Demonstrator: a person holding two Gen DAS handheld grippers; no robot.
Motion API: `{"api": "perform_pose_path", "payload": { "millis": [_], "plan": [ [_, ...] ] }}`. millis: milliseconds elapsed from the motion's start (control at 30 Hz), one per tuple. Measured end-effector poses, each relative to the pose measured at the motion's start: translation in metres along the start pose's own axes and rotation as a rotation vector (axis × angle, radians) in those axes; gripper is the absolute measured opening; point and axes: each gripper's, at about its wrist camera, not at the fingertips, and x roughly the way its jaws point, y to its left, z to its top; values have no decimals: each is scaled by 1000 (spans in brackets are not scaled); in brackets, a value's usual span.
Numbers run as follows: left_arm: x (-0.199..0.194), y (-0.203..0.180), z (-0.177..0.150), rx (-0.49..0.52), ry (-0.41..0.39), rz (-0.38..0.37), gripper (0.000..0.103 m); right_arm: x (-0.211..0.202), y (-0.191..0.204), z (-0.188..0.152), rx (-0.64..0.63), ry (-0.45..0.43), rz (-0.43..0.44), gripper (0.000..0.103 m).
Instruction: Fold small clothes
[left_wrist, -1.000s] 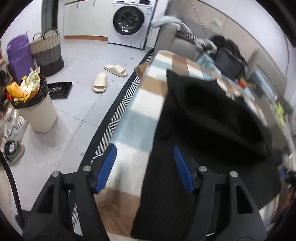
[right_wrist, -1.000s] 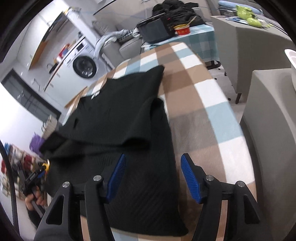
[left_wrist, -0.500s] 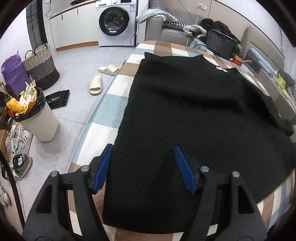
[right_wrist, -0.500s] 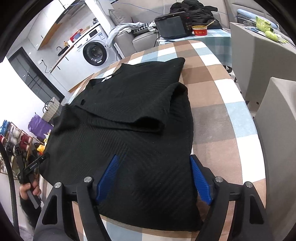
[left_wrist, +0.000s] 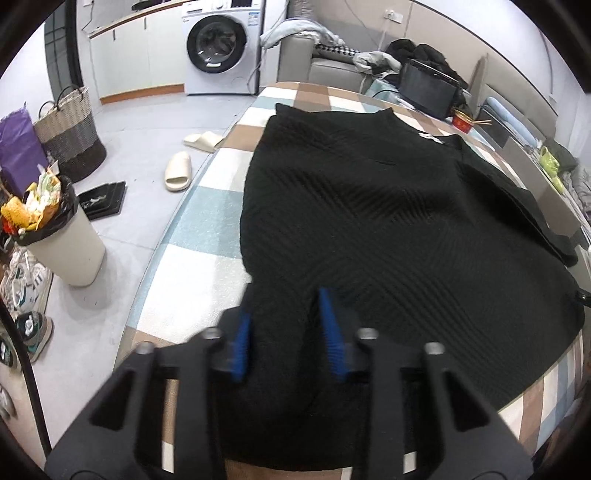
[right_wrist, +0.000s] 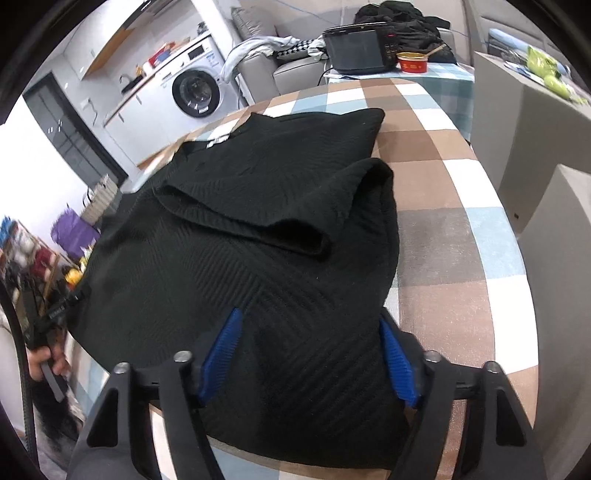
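The black knit garment (left_wrist: 388, 221) lay spread across my checked tablecloth (left_wrist: 207, 229), covering most of the near and middle part of the round table, with one sleeve (right_wrist: 280, 199) folded back over its body on the right side. A small white label (left_wrist: 430, 137) showed at its far neckline.

My left tongs (left_wrist: 284, 328) sat at the garment's near left hem, their blue pads (left_wrist: 332, 332) closing in with a bunched ridge of the black knit between them; I could not tell for sure whether the pads already pressed the cloth. My right tongs (right_wrist: 310, 354) hovered low over the near right corner of the garment, jaws narrowing but spread wide, the fabric lying under and between them without being pinched.

Beyond the table, at the far side, stood a washing machine (left_wrist: 218, 48) and a grey sofa (left_wrist: 325, 70) heaped with clothes. On the floor to the left were two pale slippers (left_wrist: 179, 171), a woven basket (left_wrist: 68, 136) and a full waste bin (left_wrist: 62, 240). My left hand (right_wrist: 44, 363) showed at the left edge of the right-hand view.
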Motion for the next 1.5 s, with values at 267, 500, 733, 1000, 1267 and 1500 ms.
{"api": "perform_pose_path", "payload": {
  "millis": [267,500,733,1000,1267,1500],
  "plan": [
    [-5,-8,-9,68,1,9,19,-5,22,-19,-127,17,-84,38],
    [-22,-10,-31,109,11,5,19,-15,37,-42,-129,44,-77,38],
    [-37,1,-35,89,18,1,21,-16,64,-45,-164,96,-86,40],
    [-46,32,9,-62,-44,-16,36,-22,92,-8,-121,-29,-87,45],
    [-28,40,53,-77,-48,-5,37,8,109,28,-114,-75,-270,45],
    [-3,34,69,-79,-17,-23,37,58,159,52,-187,-52,-261,45]
  ]
}}
